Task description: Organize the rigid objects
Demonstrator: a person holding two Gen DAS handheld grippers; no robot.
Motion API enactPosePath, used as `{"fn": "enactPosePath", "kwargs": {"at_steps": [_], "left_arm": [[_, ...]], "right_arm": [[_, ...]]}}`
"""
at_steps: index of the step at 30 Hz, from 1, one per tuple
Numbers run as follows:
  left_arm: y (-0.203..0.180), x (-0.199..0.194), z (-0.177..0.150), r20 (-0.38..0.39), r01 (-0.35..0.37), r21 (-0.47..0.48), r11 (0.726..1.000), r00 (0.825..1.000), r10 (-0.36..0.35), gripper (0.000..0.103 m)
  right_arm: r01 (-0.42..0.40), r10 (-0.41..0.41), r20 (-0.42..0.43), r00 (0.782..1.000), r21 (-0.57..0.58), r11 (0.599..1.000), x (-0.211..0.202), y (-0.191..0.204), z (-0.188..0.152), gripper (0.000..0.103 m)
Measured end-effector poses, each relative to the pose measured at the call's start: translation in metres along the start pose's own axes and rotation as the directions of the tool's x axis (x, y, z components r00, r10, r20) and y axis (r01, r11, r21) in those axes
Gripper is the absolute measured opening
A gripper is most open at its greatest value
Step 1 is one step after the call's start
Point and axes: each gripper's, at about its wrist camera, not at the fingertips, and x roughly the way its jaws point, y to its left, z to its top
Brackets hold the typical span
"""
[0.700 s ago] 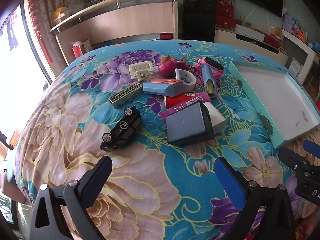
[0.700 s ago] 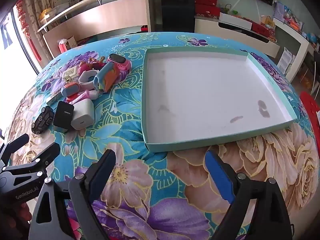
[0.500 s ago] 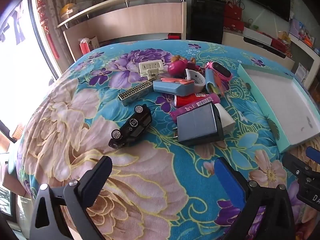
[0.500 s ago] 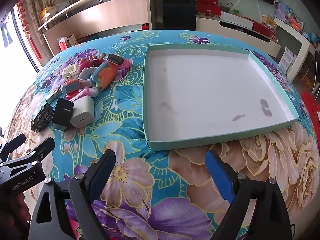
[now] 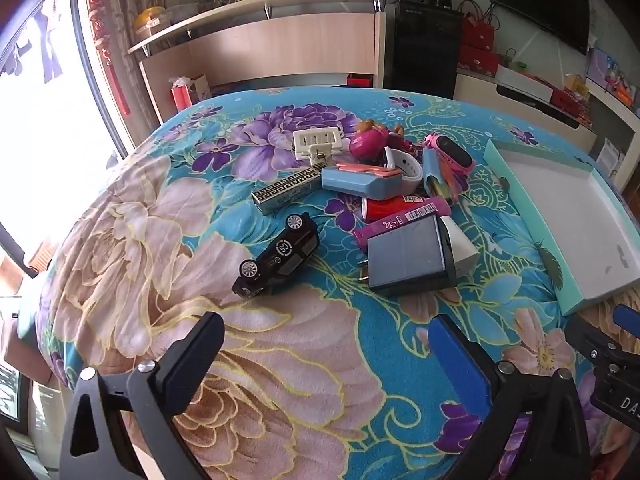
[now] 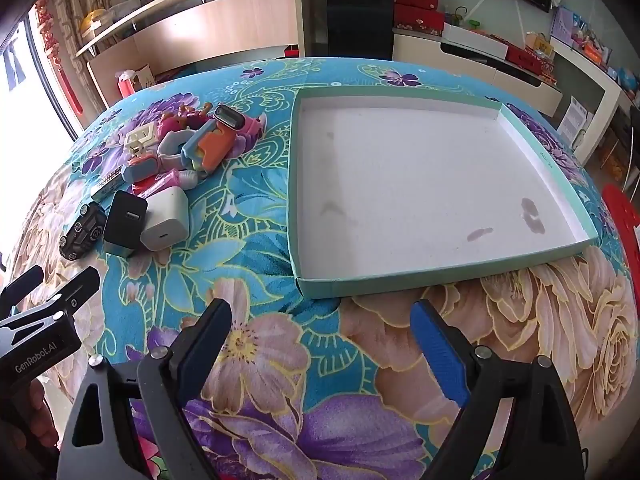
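A pile of small rigid items lies on a floral cloth: a black toy car, a dark charger block beside a white charger, a blue case, a patterned bar, a white socket and a pink watch. An empty shallow teal tray with a white inside sits to the right. My left gripper hangs open, short of the car and charger. Near the tray's front edge my right gripper is open with nothing in it.
The cloth covers a round table whose edge falls away on the left by a bright window. Behind stand a wooden counter, a black cabinet and shelves with red boxes. A red stool is at the far right.
The left wrist view has shifted: the pile now sits further right and lower in it. The right wrist view has drawn slightly back from the tray. Both grippers stay open.
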Motion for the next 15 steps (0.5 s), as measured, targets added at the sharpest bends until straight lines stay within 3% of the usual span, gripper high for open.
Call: {"fn": "enactPosePath", "kwargs": {"at_steps": [15], "left_arm": [[-0.0111, -0.0071, -0.0016, 0.042, -0.046, 0.043, 0.998, 0.998, 0.044, 0.103]], "right_arm": [[-0.047, 0.047, 0.007, 0.999, 0.03, 0.998, -0.0017, -0.0067, 0.0003, 0.091]]}}
